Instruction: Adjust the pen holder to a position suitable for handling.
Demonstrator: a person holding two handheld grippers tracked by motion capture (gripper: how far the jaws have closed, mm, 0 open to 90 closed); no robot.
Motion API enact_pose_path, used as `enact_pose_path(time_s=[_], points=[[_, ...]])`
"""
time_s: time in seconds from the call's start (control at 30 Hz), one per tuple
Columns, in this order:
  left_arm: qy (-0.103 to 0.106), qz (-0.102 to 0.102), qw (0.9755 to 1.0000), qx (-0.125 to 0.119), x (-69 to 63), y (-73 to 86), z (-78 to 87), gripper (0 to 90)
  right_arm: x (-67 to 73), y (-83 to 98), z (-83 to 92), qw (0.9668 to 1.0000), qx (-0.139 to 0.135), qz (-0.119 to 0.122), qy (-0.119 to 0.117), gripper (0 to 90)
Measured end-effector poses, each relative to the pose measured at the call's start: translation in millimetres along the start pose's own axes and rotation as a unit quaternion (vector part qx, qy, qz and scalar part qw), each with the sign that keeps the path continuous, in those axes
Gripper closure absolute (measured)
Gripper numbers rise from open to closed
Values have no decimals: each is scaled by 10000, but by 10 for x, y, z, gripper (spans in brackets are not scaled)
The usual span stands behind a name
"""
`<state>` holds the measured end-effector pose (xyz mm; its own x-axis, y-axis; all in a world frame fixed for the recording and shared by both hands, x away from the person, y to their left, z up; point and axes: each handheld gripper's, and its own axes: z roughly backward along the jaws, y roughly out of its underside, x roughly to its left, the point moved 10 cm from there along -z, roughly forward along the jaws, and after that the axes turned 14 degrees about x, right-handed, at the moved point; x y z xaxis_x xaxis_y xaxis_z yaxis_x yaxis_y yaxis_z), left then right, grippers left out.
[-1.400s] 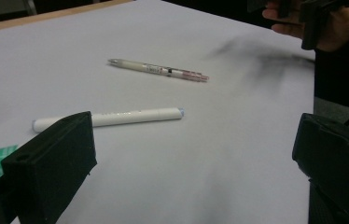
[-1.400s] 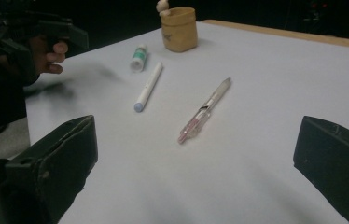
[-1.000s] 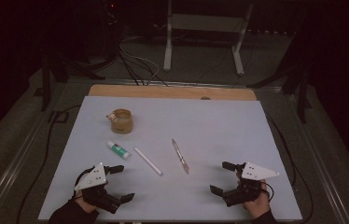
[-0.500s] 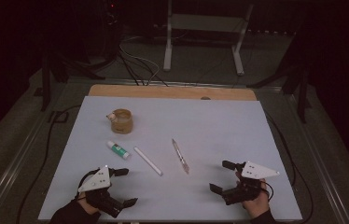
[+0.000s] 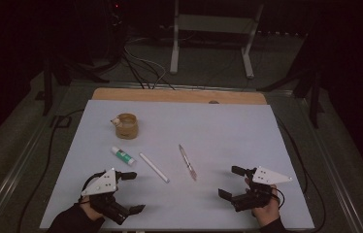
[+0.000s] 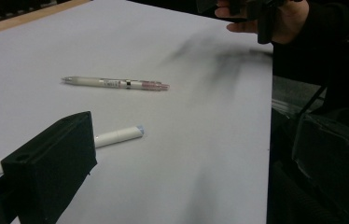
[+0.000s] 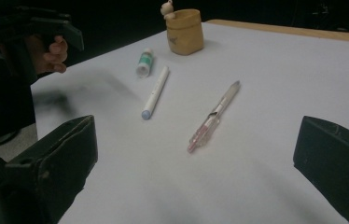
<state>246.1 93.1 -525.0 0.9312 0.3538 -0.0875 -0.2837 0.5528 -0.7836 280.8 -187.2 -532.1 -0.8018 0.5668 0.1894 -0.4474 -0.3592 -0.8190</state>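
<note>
Four things lie on the white table top (image 5: 228, 131): a small wooden cup (image 5: 126, 125), a glue stick (image 5: 123, 155), a white marker (image 5: 154, 167) and a clear pen with a pink end (image 5: 187, 162). My left gripper (image 5: 132, 192) is held near the front left edge, open and empty, just in front of the marker. Its view takes in the marker (image 6: 116, 136) and the pen (image 6: 116, 83). My right gripper (image 5: 231, 182) is open at the front right. Between its wide jaws (image 7: 191, 186) I see the pen (image 7: 213, 116), marker (image 7: 155, 92), glue stick (image 7: 144, 62) and cup (image 7: 184, 31).
A wooden strip (image 5: 179, 95) runs along the table's far edge. Cables (image 5: 143, 68) and a metal stand (image 5: 211, 36) are on the dark floor beyond. The table's right edge drops off close by in the left gripper view (image 6: 271, 121).
My left gripper has drifted slightly to the right near the front edge. The right gripper and the things on the table have stayed put.
</note>
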Motion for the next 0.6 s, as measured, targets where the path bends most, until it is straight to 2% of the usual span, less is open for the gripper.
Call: enact_pose_path(time_s=[0.1,0.13,0.23,0.27,0.37,0.4,0.43,0.47,0.5,0.6], points=[[71,8,10000,-35,3,-44,30,1,-5,-6,10,10000,-21,-9,38,0],[75,91,9999,-121,32,-95,65,1,-14,-4,13,10000,-30,-56,25,0],[85,148,9998,-134,64,-139,102,1,-24,-4,17,10000,-28,-53,58,0],[-99,170,9995,-240,134,-194,139,2,-31,-8,26,9999,-45,-50,85,0],[-143,140,9996,-223,175,-236,174,2,-21,-13,31,10000,-49,-42,58,0],[-115,179,9992,-326,213,-296,207,2,-15,-18,36,10000,-55,-14,78,0],[-115,179,9992,-326,213,-296,207,1,-15,-18,36,10000,-55,-14,78,0],[-221,194,9987,-405,265,-342,233,2,-10,-19,36,10000,-69,-35,50,0],[-221,194,9987,-405,265,-342,233,2,-10,-19,36,10000,-69,-35,50,0],[-214,358,9979,-495,349,-381,256,2,-17,-20,40,9999,-61,-41,68,0]])
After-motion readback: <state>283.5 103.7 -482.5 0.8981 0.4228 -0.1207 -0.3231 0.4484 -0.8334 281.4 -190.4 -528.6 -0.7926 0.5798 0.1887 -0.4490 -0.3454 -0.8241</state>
